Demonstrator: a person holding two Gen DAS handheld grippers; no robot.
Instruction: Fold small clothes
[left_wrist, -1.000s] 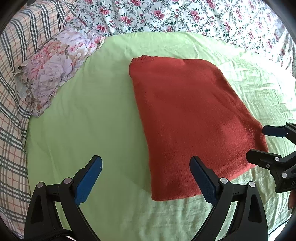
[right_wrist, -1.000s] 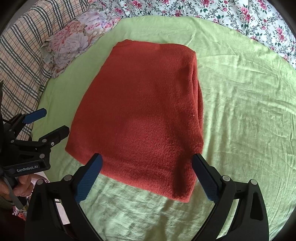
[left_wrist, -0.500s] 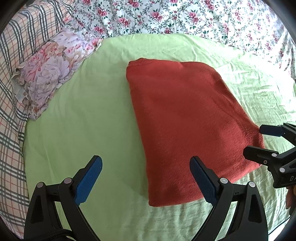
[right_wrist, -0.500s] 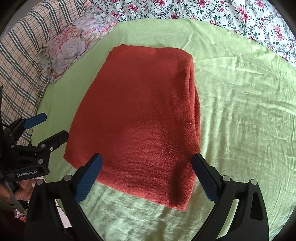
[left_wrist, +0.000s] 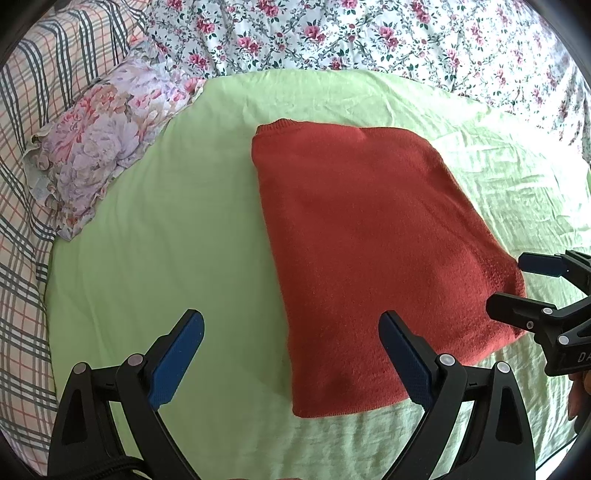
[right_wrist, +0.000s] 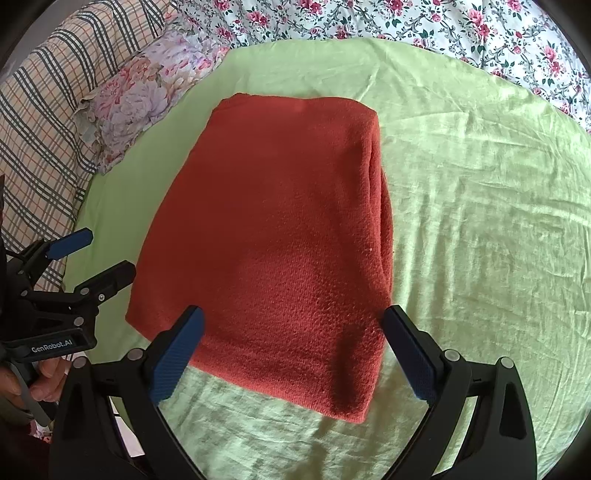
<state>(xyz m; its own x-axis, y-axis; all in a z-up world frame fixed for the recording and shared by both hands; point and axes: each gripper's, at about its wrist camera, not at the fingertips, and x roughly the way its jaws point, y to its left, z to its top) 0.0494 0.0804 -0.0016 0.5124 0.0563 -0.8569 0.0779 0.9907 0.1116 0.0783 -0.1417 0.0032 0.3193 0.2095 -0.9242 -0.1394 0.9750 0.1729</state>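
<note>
A rust-red knitted garment (left_wrist: 369, 251) lies folded into a rectangle on the green sheet (left_wrist: 166, 240); it also shows in the right wrist view (right_wrist: 280, 240). My left gripper (left_wrist: 291, 354) is open and empty, held above the garment's near left corner. My right gripper (right_wrist: 291, 350) is open and empty above the garment's near edge. Each gripper shows in the other's view: the right one (left_wrist: 517, 288) at the garment's right corner, the left one (right_wrist: 96, 258) just left of the garment.
A floral pillow (left_wrist: 103, 147) lies at the far left of the sheet. A plaid blanket (left_wrist: 26, 184) covers the left side. A flowered bedspread (left_wrist: 369, 37) runs along the back.
Both grippers have drawn back and up a little, so the garment sits slightly farther off in both views. The garment has not moved.
</note>
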